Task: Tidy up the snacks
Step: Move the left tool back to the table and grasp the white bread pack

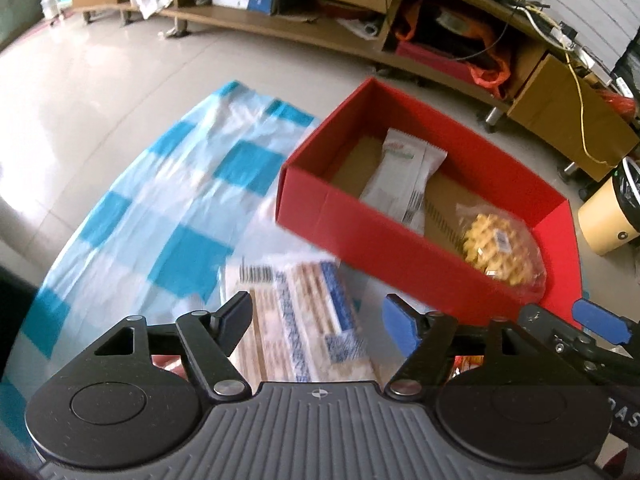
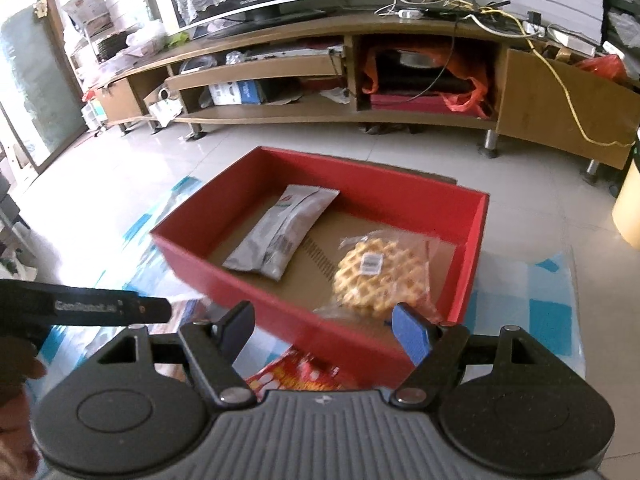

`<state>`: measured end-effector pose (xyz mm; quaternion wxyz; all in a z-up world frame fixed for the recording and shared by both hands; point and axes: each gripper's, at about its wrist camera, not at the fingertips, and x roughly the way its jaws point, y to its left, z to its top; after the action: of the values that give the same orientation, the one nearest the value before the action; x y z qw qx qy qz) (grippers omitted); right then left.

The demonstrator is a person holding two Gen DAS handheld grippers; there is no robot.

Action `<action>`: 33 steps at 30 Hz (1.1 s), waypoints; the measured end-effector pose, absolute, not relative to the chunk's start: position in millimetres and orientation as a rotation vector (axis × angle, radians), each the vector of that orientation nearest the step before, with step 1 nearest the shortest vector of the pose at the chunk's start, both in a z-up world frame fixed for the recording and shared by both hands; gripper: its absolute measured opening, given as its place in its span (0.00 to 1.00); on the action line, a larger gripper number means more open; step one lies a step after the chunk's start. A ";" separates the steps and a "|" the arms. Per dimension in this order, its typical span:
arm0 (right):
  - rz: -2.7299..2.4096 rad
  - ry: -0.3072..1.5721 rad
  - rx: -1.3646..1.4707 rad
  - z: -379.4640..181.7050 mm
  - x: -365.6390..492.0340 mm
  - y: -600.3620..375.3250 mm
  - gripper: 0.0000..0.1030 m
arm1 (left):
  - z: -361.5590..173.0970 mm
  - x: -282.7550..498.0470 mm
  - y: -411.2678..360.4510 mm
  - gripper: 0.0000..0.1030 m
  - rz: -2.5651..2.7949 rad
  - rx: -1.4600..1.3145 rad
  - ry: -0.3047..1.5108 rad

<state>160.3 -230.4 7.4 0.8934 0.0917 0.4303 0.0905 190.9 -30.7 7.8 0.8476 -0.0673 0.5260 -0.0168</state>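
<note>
Left tool (image 1: 316,316) – jaws wide, over biscuit packet (image 1: 308,320) on checked cloth (image 1: 168,208) | right tool (image 2: 324,320) – jaws wide, empty | red box (image 2: 256,292) holds waffle (image 2: 376,276), white pouch (image 2: 284,232) | packet likely light, crinkly, brittle inside; grip across narrow sides.

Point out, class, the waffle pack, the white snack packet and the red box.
waffle pack (image 2: 374,276), right wrist view, on the waffle's middle.
white snack packet (image 2: 280,236), right wrist view, on the packet's middle.
red box (image 1: 360,228), left wrist view, on its near outer wall.
</note>
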 end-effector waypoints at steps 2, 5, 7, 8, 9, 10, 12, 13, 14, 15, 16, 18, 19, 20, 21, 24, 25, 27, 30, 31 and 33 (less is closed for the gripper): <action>0.197 0.893 0.182 7.8 155.3 -227.1 0.72 | 2.9 188.6 -30.1 0.77 -0.038 -0.147 1.126; 0.205 0.902 0.180 7.1 151.6 -226.2 0.72 | -5.1 188.6 -34.4 0.80 -0.037 -0.139 1.147; 0.201 0.908 0.177 5.6 150.5 -227.9 0.72 | -9.1 190.0 -39.0 0.86 -0.032 -0.126 1.146; 0.199 0.910 0.179 5.0 150.5 -230.0 0.72 | -10.1 190.9 -41.4 0.86 -0.024 -0.113 1.144; 0.194 0.915 0.183 4.0 150.8 -232.5 0.72 | -11.2 192.2 -43.8 0.88 -0.020 -0.098 1.143; 0.191 0.920 0.189 3.0 151.2 -234.7 0.72 | -12.8 193.0 -45.0 0.90 -0.015 -0.089 1.144; 0.184 0.934 0.214 0.5 152.4 -240.6 0.72 | -16.8 195.4 -43.6 0.93 0.016 -0.085 1.157; 0.183 0.938 0.222 -0.2 152.5 -241.9 0.72 | -17.7 195.9 -41.1 0.94 0.023 -0.087 1.159; 0.180 0.943 0.227 -1.2 153.2 -243.4 0.72 | -18.0 196.6 -39.3 0.94 0.030 -0.088 1.160; 0.178 0.947 0.228 -2.1 153.7 -244.2 0.72 | -19.0 197.9 -37.4 0.94 0.035 -0.089 1.166; 0.178 0.949 0.228 -2.6 154.1 -243.5 0.72 | -20.8 199.9 -36.7 0.94 0.034 -0.086 1.174; 0.175 0.955 0.230 -3.0 155.1 -242.7 0.72 | -26.6 204.2 -38.5 0.92 0.040 -0.058 1.194; 0.176 0.954 0.230 -2.7 155.0 -242.5 0.72 | -31.3 206.1 -39.7 0.88 0.051 -0.042 1.207; 0.179 0.955 0.230 -2.8 155.1 -241.7 0.72 | -35.7 207.2 -40.5 0.87 0.061 -0.031 1.221; 0.181 0.958 0.228 -3.1 155.0 -241.1 0.72 | -38.9 207.4 -41.2 0.83 0.066 -0.018 1.229; 0.184 0.964 0.218 -3.6 155.1 -240.4 0.72 | -36.7 204.2 -41.3 0.78 0.058 -0.009 1.224; 0.183 0.969 0.220 -3.6 155.4 -240.8 0.72 | -35.4 202.5 -40.1 0.77 0.048 -0.018 1.227; 0.172 0.984 0.237 -3.9 154.7 -242.9 0.72 | -32.9 197.3 -38.3 0.76 0.032 -0.027 1.232; 0.159 1.010 0.272 -4.7 151.5 -249.6 0.72 | -28.2 184.6 -38.4 0.74 -0.005 -0.016 1.239; 0.151 1.016 0.285 -4.4 149.4 -252.3 0.72 | -26.3 180.3 -38.7 0.74 -0.017 -0.013 1.239; 0.140 1.022 0.315 -3.6 144.3 -258.8 0.72 | -22.2 168.0 -38.4 0.73 -0.042 -0.003 1.236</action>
<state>144.3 -258.8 -3.6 0.8581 0.1501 0.4864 0.0667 168.0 -38.4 -22.2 0.8147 -0.0015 0.5795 -0.0196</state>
